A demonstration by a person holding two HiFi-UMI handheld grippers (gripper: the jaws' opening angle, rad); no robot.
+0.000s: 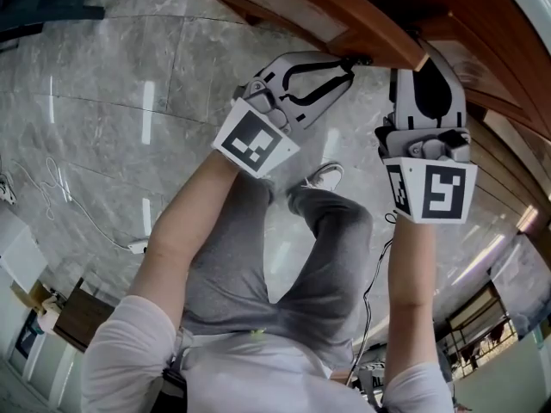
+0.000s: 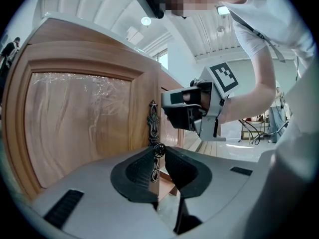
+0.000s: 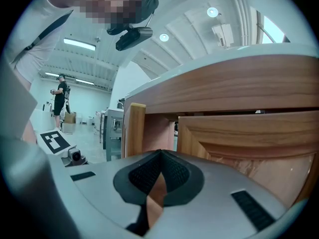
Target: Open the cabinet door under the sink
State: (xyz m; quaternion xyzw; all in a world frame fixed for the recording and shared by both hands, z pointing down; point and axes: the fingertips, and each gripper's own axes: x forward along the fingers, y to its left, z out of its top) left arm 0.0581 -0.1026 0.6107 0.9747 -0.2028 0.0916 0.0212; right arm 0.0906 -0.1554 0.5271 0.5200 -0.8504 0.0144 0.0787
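While the left gripper jaws pinch the handle on the cabinet door, pull steadily outward; right gripper jaws are pressed together.

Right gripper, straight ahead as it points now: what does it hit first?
Shut, the right gripper would probably meet the reddish wood face between the pale post and the panelled door. Depth unclear.

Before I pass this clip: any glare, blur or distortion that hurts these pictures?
Head view: sharp, with light streaks glaring on the polished floor. Left gripper view: wide-angle bending curves the door; wrinkled film on it catches light, yet the knob between the jaws is crisp. Right gripper view: the cabinet bows, corners are dark.
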